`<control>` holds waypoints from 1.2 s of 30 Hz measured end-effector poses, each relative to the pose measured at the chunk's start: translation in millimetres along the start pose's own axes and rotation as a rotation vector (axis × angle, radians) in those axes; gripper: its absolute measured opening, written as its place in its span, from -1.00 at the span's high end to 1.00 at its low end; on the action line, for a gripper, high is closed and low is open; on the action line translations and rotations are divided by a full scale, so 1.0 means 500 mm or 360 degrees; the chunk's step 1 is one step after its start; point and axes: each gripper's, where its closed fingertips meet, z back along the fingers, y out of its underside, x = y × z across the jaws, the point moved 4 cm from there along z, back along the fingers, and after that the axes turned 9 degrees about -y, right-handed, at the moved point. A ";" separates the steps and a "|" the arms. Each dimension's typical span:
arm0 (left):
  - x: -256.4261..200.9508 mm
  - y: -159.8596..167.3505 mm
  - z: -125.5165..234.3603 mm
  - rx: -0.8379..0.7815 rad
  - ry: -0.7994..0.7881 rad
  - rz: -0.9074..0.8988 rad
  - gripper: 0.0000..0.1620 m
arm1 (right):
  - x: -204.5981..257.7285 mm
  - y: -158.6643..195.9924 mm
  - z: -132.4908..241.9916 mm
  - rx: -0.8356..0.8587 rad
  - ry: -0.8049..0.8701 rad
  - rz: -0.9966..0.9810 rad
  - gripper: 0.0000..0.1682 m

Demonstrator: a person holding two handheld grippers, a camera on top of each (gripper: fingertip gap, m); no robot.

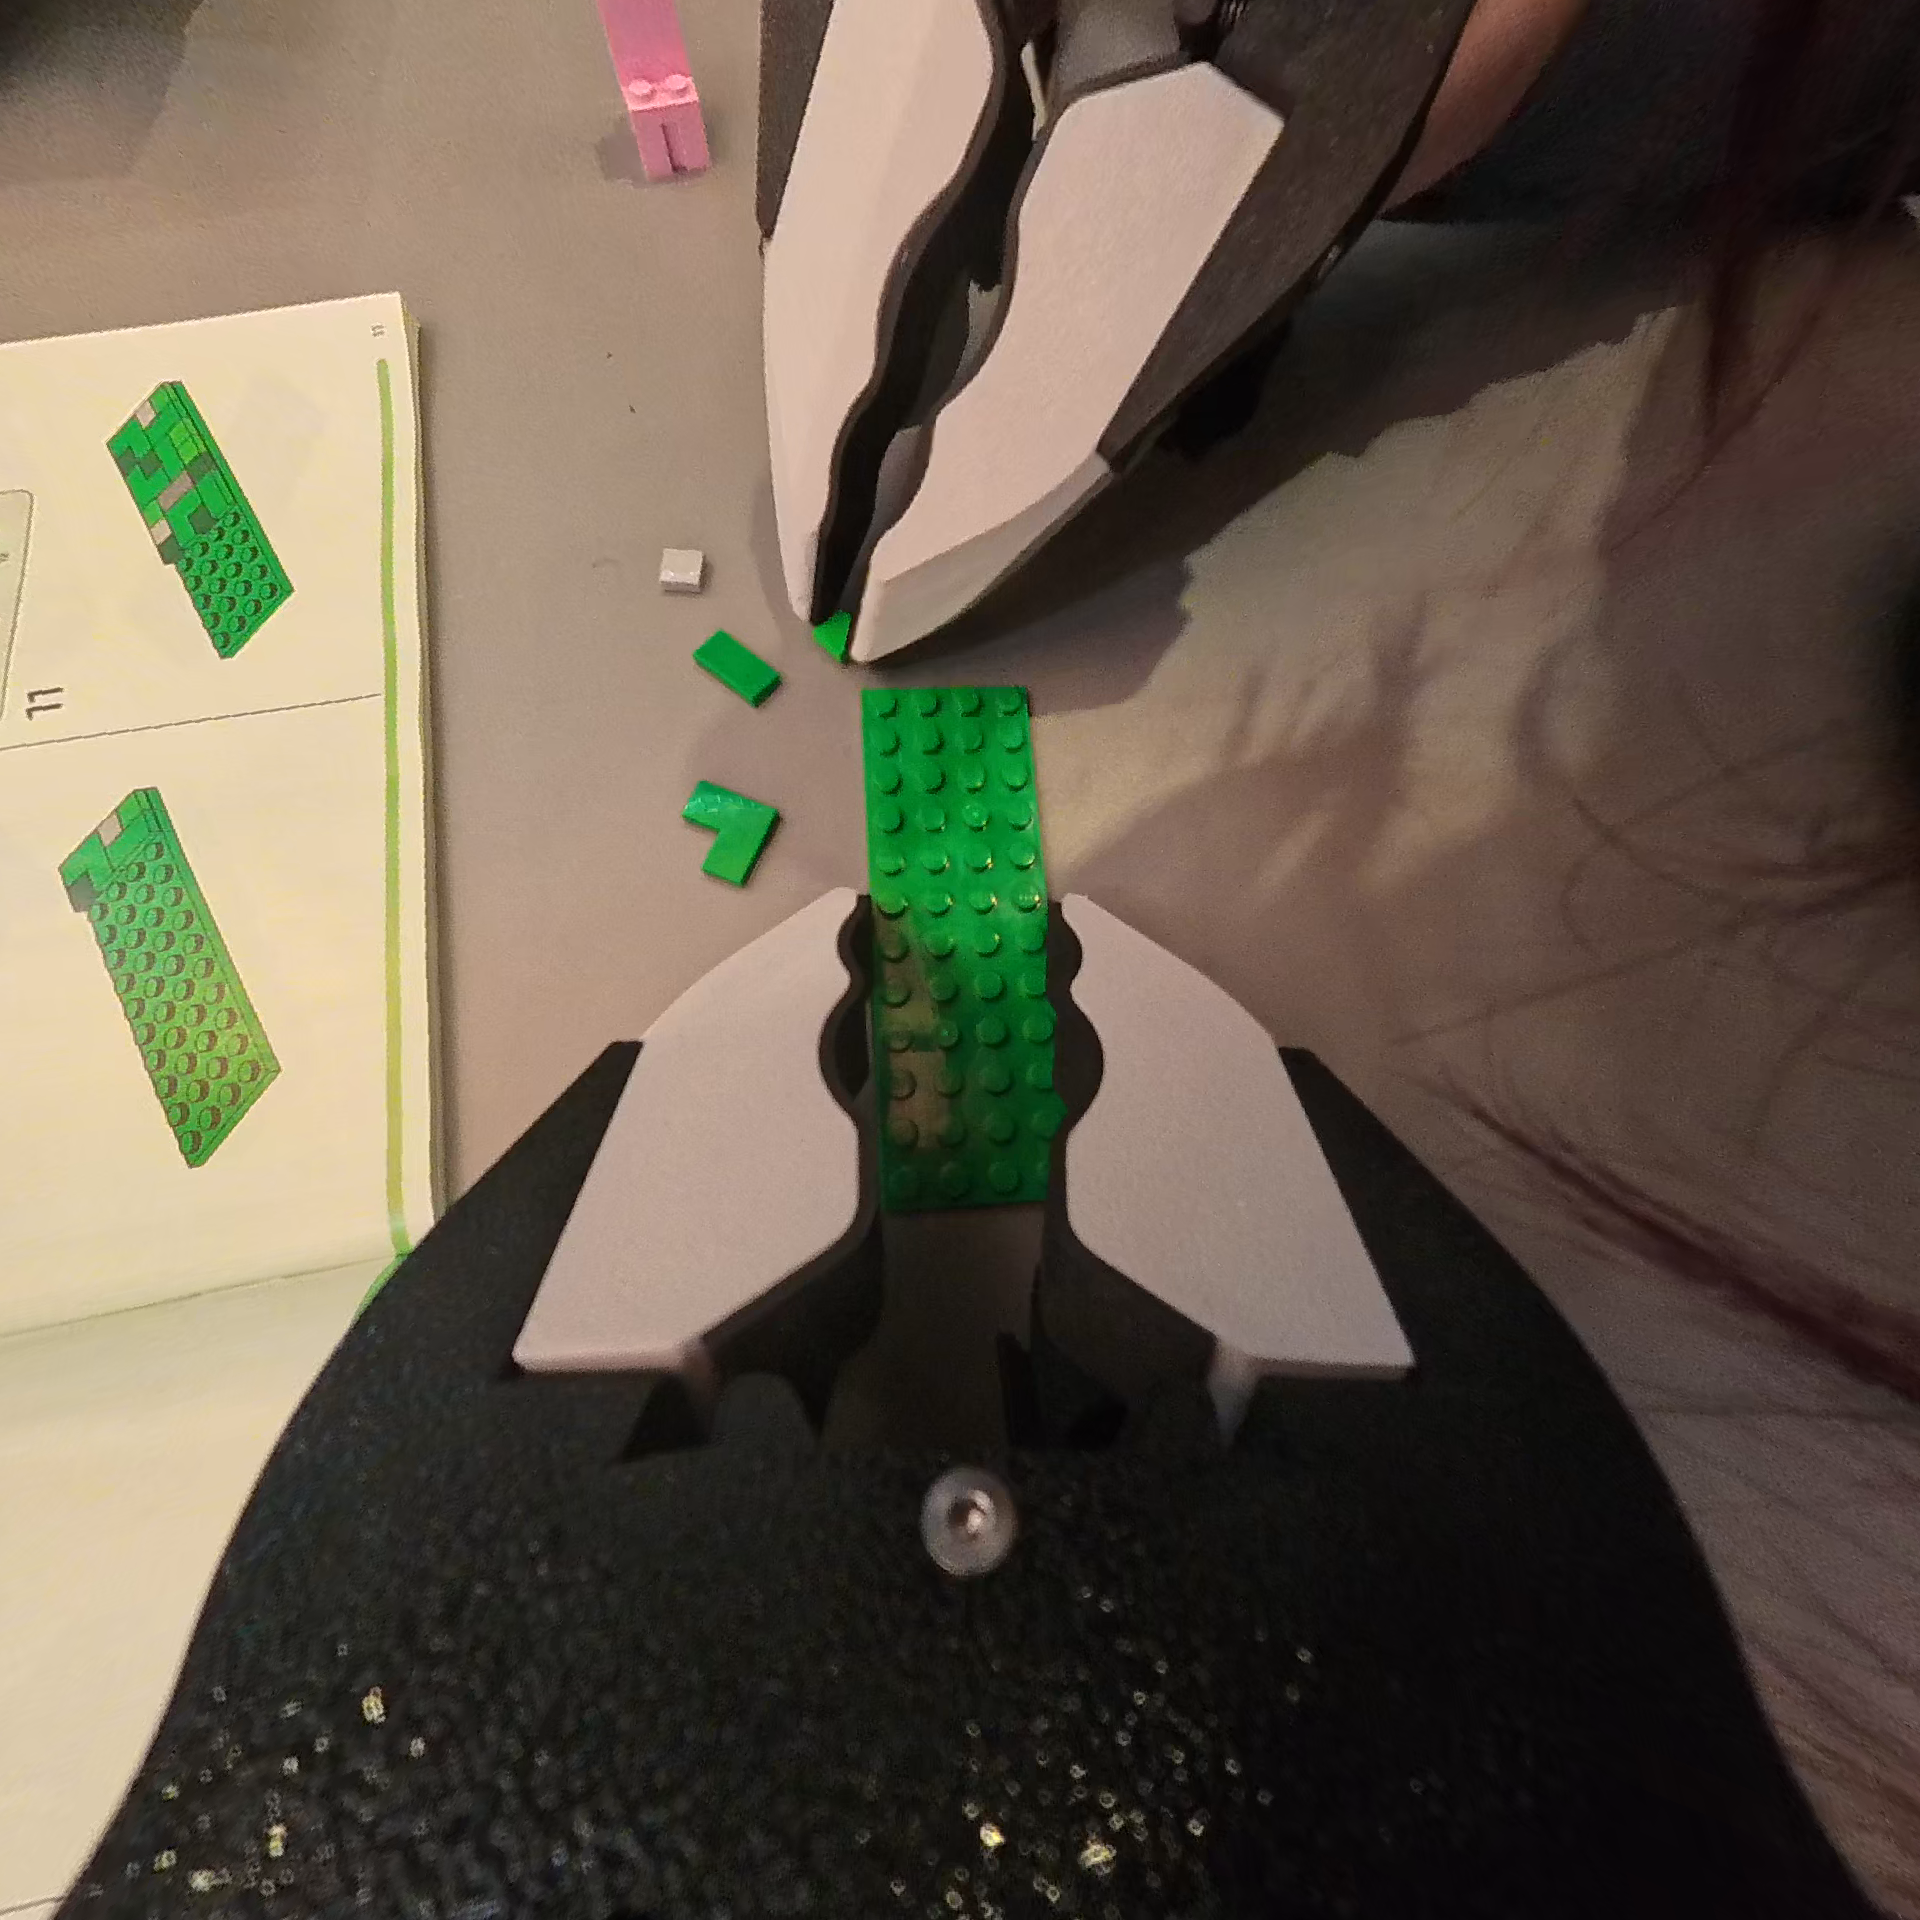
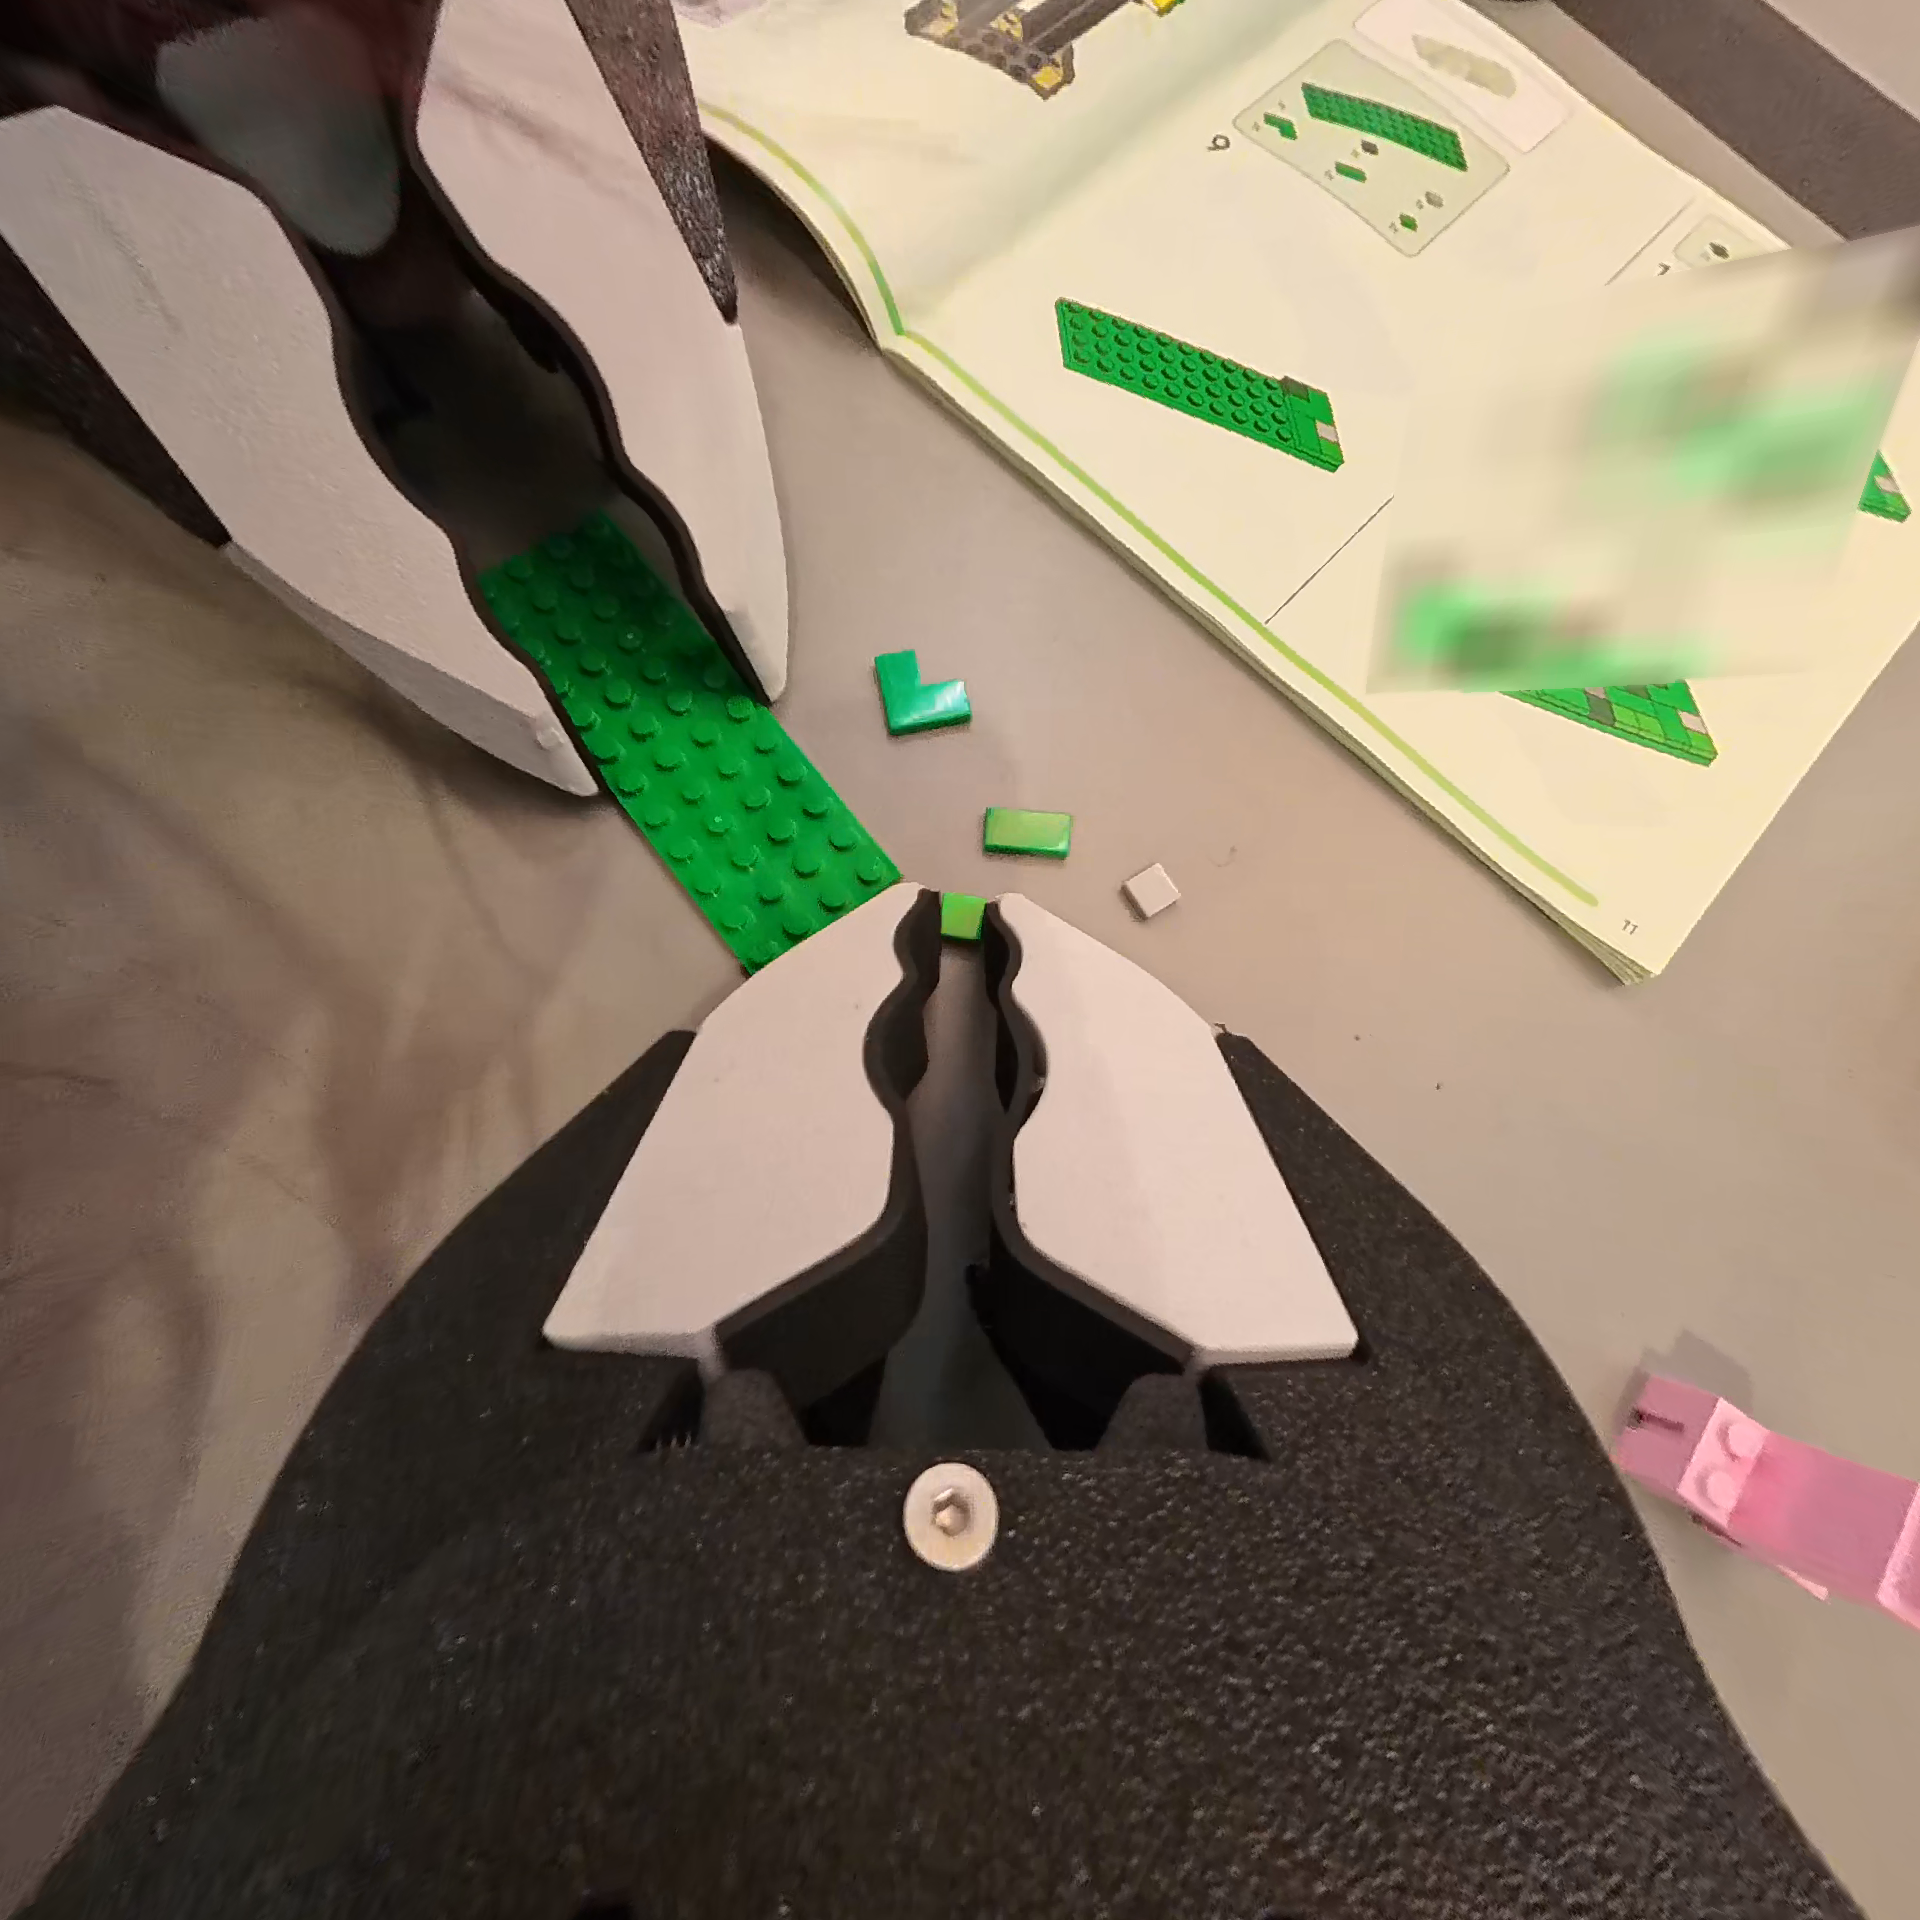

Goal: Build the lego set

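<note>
1. The left claw [image 1: 961,914] is seen set around the long green studded plate [image 1: 951,831], one finger on each long edge; the fingers appear pressed against the plate's sides, so the plate is clamped across its width.
2. The plate lies flat on the grey bench [image 1: 540,208], with its far half projecting beyond the left claw's tips.
3. The right claw [image 2: 961,909] is nearly closed, and a small green tile [image 2: 961,916] is pinched between its tips.
4. In the left wrist view the right claw [image 1: 836,634] is seen tilted down, its tips just beyond the far end of the plate, with the small tile [image 1: 834,632] showing at the tips.
5. Whether the pinched tile touches the bench cannot be told.
6. Just beside the plate's far end, on the booklet side, a green rectangular tile [image 1: 738,668] is laid flat.
7. A green L-shaped tile [image 1: 732,831] is found beside the plate's long edge, apart from it.
8. A small grey square tile [image 1: 682,570] lies a little beyond the rectangular tile.
9. An open instruction booklet [image 1: 208,779] rests farther from the plate, past the loose tiles.
10. A pink brick assembly [image 1: 665,114] stands well apart from the plate, beyond its far end.
</note>
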 end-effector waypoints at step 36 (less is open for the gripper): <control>0.001 -0.001 0.001 0.0000 0.0019 0.0021 0.62 | 0.012 -0.018 -0.013 -0.0009 -0.0591 0.0533 0.91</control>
